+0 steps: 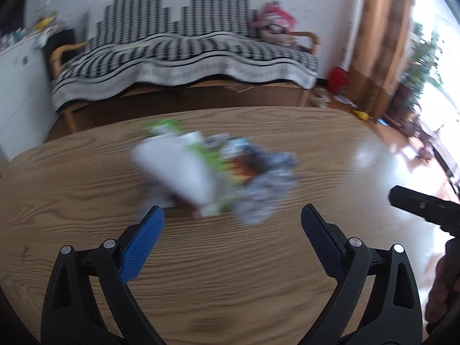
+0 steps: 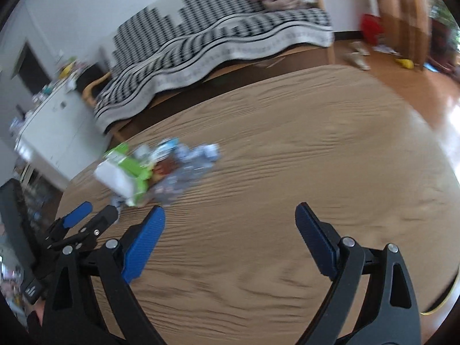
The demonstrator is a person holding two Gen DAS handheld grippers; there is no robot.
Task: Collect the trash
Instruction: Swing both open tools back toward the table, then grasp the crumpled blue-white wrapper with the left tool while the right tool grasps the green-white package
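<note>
You held both the left gripper (image 1: 232,215) and right gripper (image 2: 230,215) with jaws wide and empty over the wooden surface (image 1: 72,178), the heap of crumpled wrappers (image 1: 212,172) gathered just beyond the left one.

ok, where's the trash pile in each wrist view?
Left wrist: trash pile sits centre frame on the wooden table, just beyond the open left gripper.
Right wrist: trash pile sits left of centre, ahead-left of the open right gripper.
Shared landmark: checkered sofa behind the table.
</note>
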